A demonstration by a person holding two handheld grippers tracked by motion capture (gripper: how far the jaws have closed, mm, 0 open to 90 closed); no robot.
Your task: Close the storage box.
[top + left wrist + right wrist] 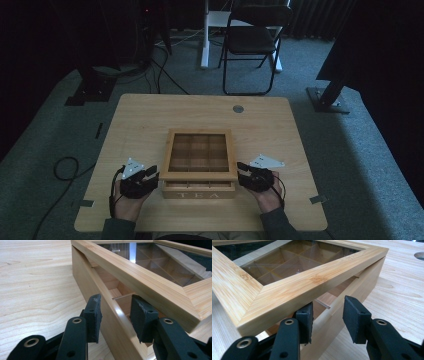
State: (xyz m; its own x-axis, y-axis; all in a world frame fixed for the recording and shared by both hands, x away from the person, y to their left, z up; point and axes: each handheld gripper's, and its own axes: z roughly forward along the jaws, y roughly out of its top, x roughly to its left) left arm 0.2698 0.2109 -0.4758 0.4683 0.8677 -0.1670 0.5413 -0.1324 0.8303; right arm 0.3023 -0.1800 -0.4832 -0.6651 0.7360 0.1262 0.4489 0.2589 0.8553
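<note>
Tea box (199,167) sits near-centre on the wooden surface (140,120), glass-windowed lid (200,151) partly raised, a gap showing above the base wall. Left gripper (151,173) at the box's left near corner, right gripper (244,169) at the right near corner; both sets of jaws are spread, each straddling the base wall just under the lid edge, gripping nothing. Judgement: steady the base evenly on both sides and avoid trapping the lid. Surface otherwise bare apart from a grommet (238,108). Dim room, carpet, a folding chair (252,40) beyond the far edge.
</note>
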